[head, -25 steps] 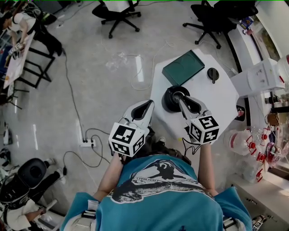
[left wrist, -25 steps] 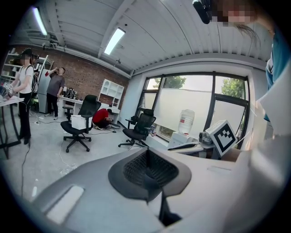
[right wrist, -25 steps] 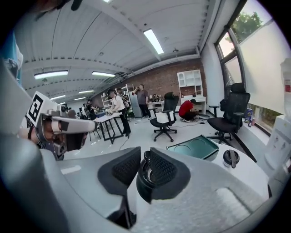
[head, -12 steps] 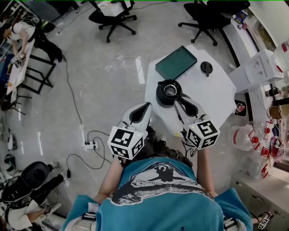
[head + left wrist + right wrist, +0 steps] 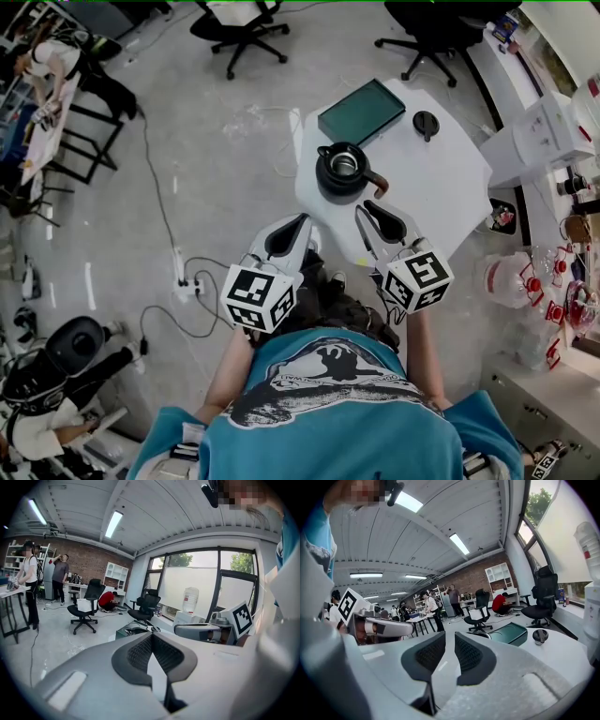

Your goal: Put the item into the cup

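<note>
A dark cup [image 5: 342, 171] with a small spout stands on the white table [image 5: 441, 187]; something pale shows inside it, and a brown curved piece [image 5: 376, 180] sticks out at its right rim. My right gripper [image 5: 361, 212] [image 5: 450, 637] hovers just short of the cup, near the table's front edge, its jaws a narrow gap apart and nothing between them. My left gripper [image 5: 302, 221] [image 5: 151, 637] hangs left of the table over the floor, shut and empty. From the right gripper view only the cup's rim [image 5: 483, 634] peeks over the jaws.
A green tray [image 5: 361, 111] [image 5: 513, 632] lies at the table's far side, with a black lid [image 5: 426, 123] [image 5: 540, 636] to its right. Office chairs [image 5: 234, 33] stand beyond. Cables and a power strip [image 5: 192, 284] lie on the floor at left. Bottles and a counter crowd the right.
My right gripper has drawn back from over the cup toward the table's front edge, and the cup's mouth is now uncovered. The left gripper has hardly moved.
</note>
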Tool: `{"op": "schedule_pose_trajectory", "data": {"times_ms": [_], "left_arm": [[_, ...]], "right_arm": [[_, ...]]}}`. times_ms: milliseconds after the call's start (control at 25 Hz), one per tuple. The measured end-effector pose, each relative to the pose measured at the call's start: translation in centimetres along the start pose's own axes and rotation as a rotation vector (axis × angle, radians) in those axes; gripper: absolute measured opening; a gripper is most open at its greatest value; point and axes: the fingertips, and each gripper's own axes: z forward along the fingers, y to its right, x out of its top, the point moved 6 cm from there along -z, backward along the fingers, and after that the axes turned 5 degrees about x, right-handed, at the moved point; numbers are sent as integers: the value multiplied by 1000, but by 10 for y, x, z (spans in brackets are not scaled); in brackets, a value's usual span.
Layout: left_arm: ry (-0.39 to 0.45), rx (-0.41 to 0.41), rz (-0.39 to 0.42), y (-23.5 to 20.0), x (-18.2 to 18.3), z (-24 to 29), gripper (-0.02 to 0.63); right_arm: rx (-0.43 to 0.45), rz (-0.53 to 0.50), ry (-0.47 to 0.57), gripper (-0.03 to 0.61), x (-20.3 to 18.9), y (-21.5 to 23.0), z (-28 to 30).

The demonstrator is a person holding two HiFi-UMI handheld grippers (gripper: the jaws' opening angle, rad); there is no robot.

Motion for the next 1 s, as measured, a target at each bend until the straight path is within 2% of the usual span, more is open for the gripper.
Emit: {"op": "schedule_pose_trajectory", "data": {"times_ms": [440, 1000], "left_arm": [[-18, 36, 26, 12, -8, -20, 18], [-34, -15, 73, 3, -6, -32, 20]], "right_arm": [[55, -12, 5, 54, -15, -20, -9], [13, 45, 21, 28, -25, -42, -7]]}}
